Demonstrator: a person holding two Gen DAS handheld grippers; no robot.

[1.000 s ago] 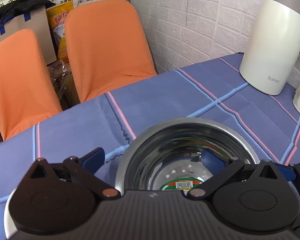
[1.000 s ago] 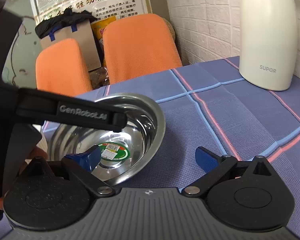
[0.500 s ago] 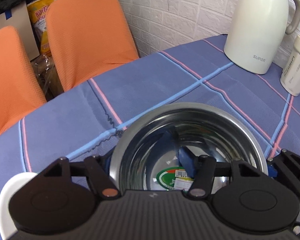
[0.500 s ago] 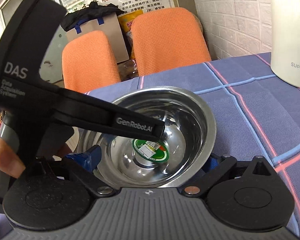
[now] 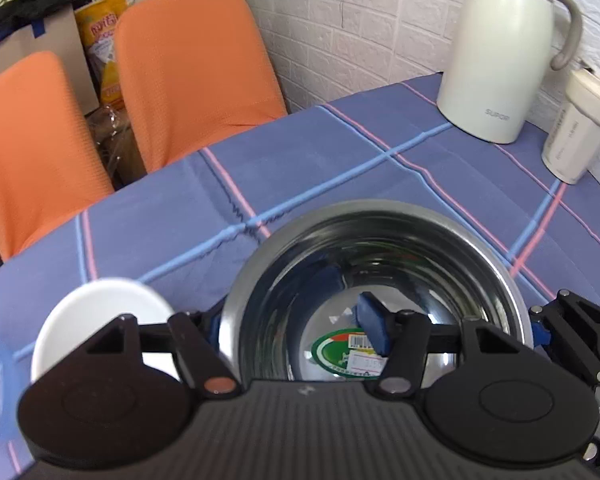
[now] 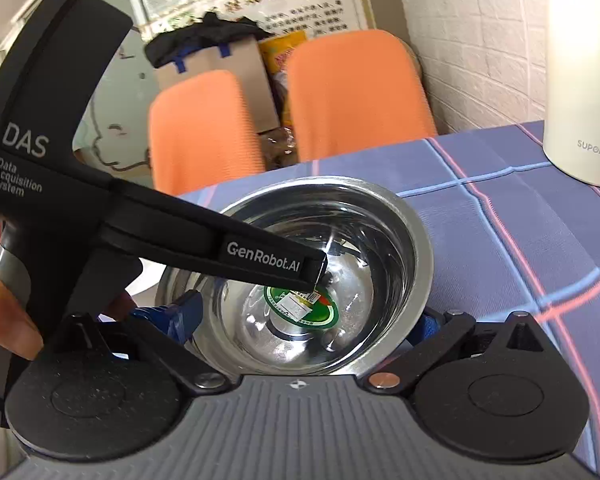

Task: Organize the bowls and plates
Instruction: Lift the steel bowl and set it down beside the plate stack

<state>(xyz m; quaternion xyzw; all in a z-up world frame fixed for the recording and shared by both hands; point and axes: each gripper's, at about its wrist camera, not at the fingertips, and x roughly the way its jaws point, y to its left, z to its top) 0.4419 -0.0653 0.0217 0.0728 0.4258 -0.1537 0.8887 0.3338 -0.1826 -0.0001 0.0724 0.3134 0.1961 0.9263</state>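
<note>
One steel bowl [image 5: 376, 280] sits over the blue checked tabletop [image 5: 300, 168]. Left gripper [image 5: 300, 330] fingers clamp its left wall, one pad inside, one outside. Right gripper [image 6: 300, 320] fingers straddle it, spread apart. White plate [image 5: 100, 312] lies just left.

Black left claw [image 6: 204, 248] reads "DAS" and "GenRobot.AI"; blue pads [image 5: 372, 328], ribbed grey housing.

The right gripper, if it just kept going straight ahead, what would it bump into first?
Probably the steel bowl: the right gripper sits with its fingers spread on either side of it, so the bowl's near wall is directly ahead. Depth is unclear; it may already touch.
</note>
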